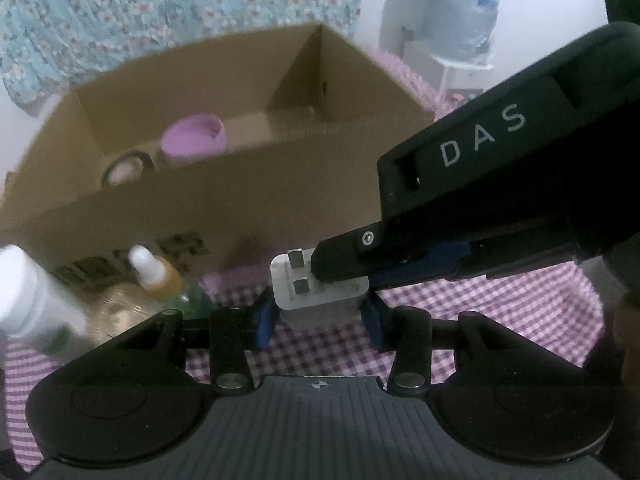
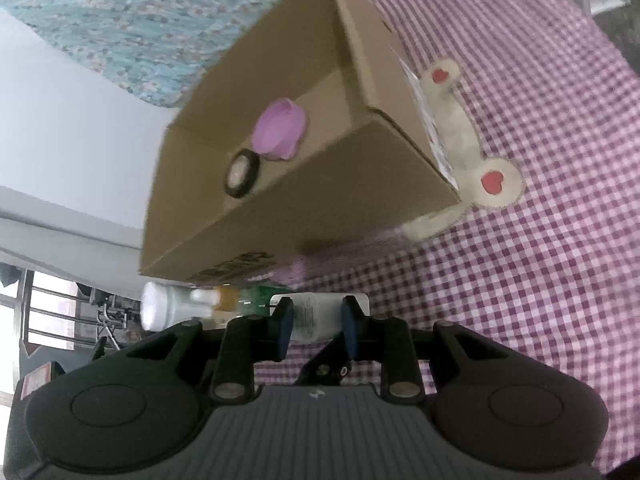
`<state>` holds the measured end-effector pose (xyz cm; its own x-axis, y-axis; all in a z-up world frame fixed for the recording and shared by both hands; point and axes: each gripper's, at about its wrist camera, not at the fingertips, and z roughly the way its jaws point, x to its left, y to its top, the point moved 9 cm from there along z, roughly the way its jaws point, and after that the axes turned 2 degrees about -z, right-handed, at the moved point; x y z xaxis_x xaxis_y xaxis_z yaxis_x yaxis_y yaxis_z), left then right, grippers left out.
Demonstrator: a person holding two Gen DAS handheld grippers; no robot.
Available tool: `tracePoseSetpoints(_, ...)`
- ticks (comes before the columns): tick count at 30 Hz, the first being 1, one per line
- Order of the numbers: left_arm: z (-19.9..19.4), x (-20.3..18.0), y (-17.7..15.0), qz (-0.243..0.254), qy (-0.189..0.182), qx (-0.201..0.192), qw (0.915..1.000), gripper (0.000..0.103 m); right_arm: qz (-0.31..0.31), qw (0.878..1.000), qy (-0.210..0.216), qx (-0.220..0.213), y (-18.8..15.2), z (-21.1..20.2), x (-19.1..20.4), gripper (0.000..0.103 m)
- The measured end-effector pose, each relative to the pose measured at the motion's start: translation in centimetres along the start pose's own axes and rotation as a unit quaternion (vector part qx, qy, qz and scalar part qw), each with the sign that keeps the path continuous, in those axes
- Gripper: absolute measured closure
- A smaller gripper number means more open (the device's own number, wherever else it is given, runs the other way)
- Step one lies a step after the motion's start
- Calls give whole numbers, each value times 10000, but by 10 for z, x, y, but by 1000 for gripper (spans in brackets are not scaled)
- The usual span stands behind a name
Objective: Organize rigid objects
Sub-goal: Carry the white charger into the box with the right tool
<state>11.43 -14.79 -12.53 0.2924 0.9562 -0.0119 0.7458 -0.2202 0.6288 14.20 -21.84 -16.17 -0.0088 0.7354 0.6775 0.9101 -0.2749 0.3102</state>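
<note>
A white plug adapter (image 1: 320, 288) with two metal prongs hangs just above the pink checked cloth, in front of a cardboard box (image 1: 240, 208). The blue pads of my left gripper (image 1: 319, 312) press on its two sides. My right gripper (image 1: 340, 280) reaches in from the right and is shut on the same adapter (image 2: 316, 316), as the right wrist view shows (image 2: 316, 320). Inside the box (image 2: 320, 208) lie a purple cup (image 1: 194, 136) and a black tape roll (image 1: 126, 168).
A white bottle (image 1: 28, 300), an amber dropper bottle (image 1: 156, 272) and a green glass item (image 1: 192, 300) stand left of the adapter against the box front. The checked cloth (image 2: 520, 280) with an appliqué spreads to the right. A water jug (image 1: 464, 8) stands behind.
</note>
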Motion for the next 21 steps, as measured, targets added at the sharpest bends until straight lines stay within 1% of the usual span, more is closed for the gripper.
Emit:
tracePoseSetpoints(5, -40, 2, 23, -45, 39, -324, 9995, 59, -229, 9991, 170, -323, 3, -35, 32, 74)
tracePoseSetpoints(9, -66, 9, 51, -92, 128, -600, 9981, 59, -536, 9966, 273, -561, 16, -57, 65, 74)
tracePoseSetpoints(11, -71, 15, 61, -162, 167, -651, 9976, 59, -677, 9949, 341, -659, 26, -63, 80, 74)
tracePoseSetpoints(16, -75, 40, 94, -325, 281, -653, 9969, 59, -924, 9920, 506, -688, 56, -62, 114, 74)
tracePoseSetpoints(18, -69, 52, 105, -407, 346, -564, 9970, 59, -998, 9916, 555, -612, 71, -53, 124, 74)
tracePoseSetpoints(21, -51, 69, 116, -565, 370, -264, 9974, 59, -1016, 9924, 558, -416, 89, -34, 129, 74)
